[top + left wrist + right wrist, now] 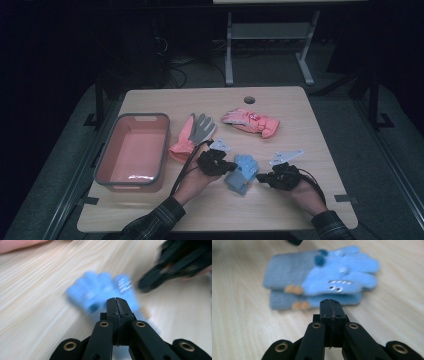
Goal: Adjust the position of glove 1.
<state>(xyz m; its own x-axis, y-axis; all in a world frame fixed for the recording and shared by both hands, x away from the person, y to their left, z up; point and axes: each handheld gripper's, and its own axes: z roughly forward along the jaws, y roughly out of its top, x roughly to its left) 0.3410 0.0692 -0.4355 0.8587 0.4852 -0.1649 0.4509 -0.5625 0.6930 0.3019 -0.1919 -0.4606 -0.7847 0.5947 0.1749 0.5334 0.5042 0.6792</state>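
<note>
Blue gloves, stacked pair, flat on table near front edge, between both grippers. Left gripper just left of gloves, jaws pressed together, empty; tips at glove edge, contact unclear. Right gripper just right of gloves, jaws likewise together, empty. Pink bin well left of gloves; pink-grey glove and pink glove beyond.

pale wood-grain desk, smooth and matt. blue gloves look soft, fleecy cloth with little shiny studs. matt black plastic on the right gripper, brass-coloured rivets. pink bin near the desk's left edge is plastic, glossy inside.
</note>
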